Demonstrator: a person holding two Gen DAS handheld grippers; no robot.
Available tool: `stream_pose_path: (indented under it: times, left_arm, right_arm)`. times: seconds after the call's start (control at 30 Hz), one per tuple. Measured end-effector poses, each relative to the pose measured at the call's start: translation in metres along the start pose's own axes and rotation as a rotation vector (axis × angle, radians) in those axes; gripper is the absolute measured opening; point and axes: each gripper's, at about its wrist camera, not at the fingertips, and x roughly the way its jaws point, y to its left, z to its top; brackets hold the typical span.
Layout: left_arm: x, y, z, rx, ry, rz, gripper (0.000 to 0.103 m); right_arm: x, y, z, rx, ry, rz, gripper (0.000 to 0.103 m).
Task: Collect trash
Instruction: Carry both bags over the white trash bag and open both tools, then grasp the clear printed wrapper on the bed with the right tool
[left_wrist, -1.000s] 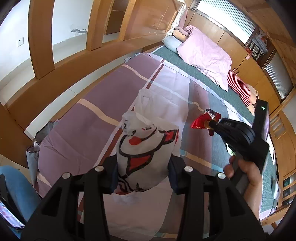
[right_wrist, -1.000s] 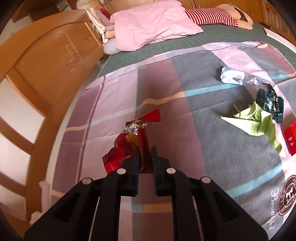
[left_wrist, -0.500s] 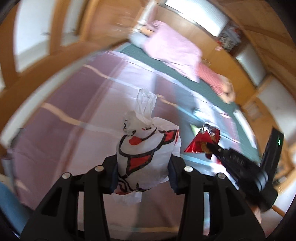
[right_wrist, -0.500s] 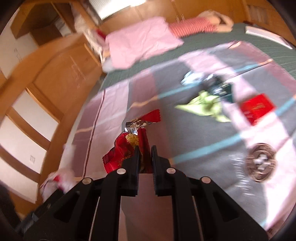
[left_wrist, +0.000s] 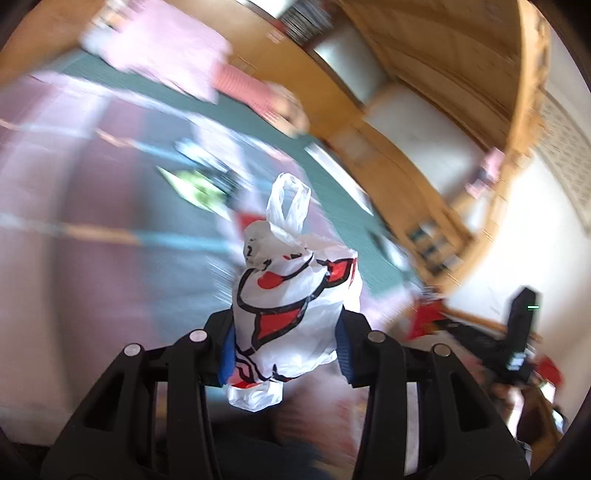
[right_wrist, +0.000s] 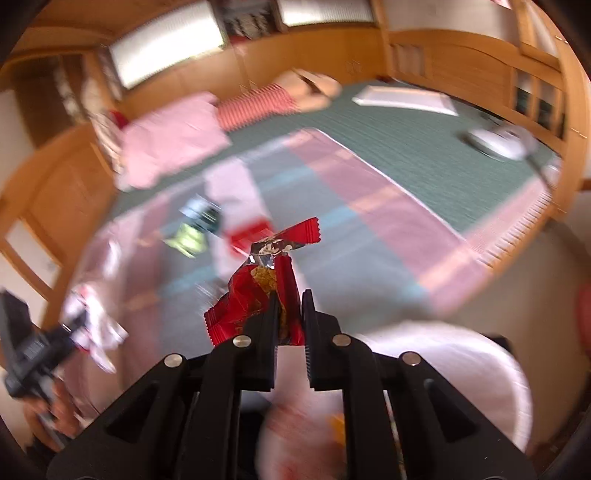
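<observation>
Right claw (right_wrist: 288, 321) is clamped on the red wrapper (right_wrist: 255, 302), held in the air over a blurred white bin (right_wrist: 461, 354) beside the bed (right_wrist: 406, 155). Left claw (left_wrist: 284, 350) grips the white bag (left_wrist: 291, 299), also aloft. Centre each over the bin's mouth before letting go; light plastic drifts, so release low.

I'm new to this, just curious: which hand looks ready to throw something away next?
The right. Its gripper is clamped on a red snack wrapper above a white bin. The left gripper is busy holding a white plastic bag.
</observation>
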Motion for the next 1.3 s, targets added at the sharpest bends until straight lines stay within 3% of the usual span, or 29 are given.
stream_pose_path:
  times: [0.13, 0.23, 0.33, 0.37, 0.43, 0.53, 0.63, 0.73, 0.87, 0.93, 1.07, 1.13, 1.3]
  left_arm:
    - [0.041, -0.051, -0.034, 0.086, 0.143, -0.130, 0.043]
    - [0.073, -0.088, -0.065, 0.166, 0.260, -0.220, 0.043]
    - [0.102, -0.121, -0.096, 0.210, 0.378, -0.309, 0.046]
    - [0.112, -0.132, -0.108, 0.229, 0.414, -0.321, 0.051]
    - [0.129, -0.148, -0.125, 0.273, 0.459, -0.317, 0.083]
    - [0.141, -0.154, -0.131, 0.305, 0.491, -0.284, 0.088]
    - [0.135, -0.142, -0.109, 0.265, 0.454, -0.212, 0.094]
    - [0.111, -0.112, -0.062, 0.232, 0.327, -0.072, 0.096]
    - [0.067, -0.065, -0.003, 0.311, 0.045, 0.413, 0.097]
    - [0.039, -0.032, 0.020, 0.313, -0.069, 0.616, 0.098]
    - [-0.004, 0.026, 0.042, 0.171, -0.185, 0.794, 0.098]
    - [-0.025, 0.043, 0.046, 0.080, -0.225, 0.830, 0.098]
    - [-0.060, 0.055, 0.037, -0.008, -0.297, 0.838, 0.099]
  right_arm:
    - [0.002, -0.059, -0.040, 0.039, 0.174, -0.113, 0.015]
    - [0.004, -0.088, -0.062, 0.120, 0.271, -0.117, 0.036]
    - [-0.018, -0.109, -0.062, 0.194, 0.188, -0.160, 0.050]
    - [-0.027, -0.115, -0.059, 0.209, 0.150, -0.190, 0.052]
    - [-0.039, -0.123, -0.052, 0.234, 0.096, -0.209, 0.054]
    - [-0.057, -0.130, -0.040, 0.264, 0.002, -0.208, 0.059]
    - [-0.062, -0.129, -0.027, 0.258, -0.053, -0.215, 0.062]
    - [-0.046, -0.111, -0.012, 0.226, -0.059, -0.171, 0.064]
    - [0.002, -0.050, 0.017, 0.152, -0.018, -0.037, 0.067]
    - [0.038, -0.005, 0.037, 0.085, -0.003, 0.040, 0.070]
    - [0.104, 0.080, 0.075, -0.011, -0.011, 0.162, 0.078]
    - [0.149, 0.123, 0.096, -0.033, -0.008, 0.230, 0.079]
    - [0.257, 0.197, 0.142, -0.103, 0.013, 0.146, 0.079]
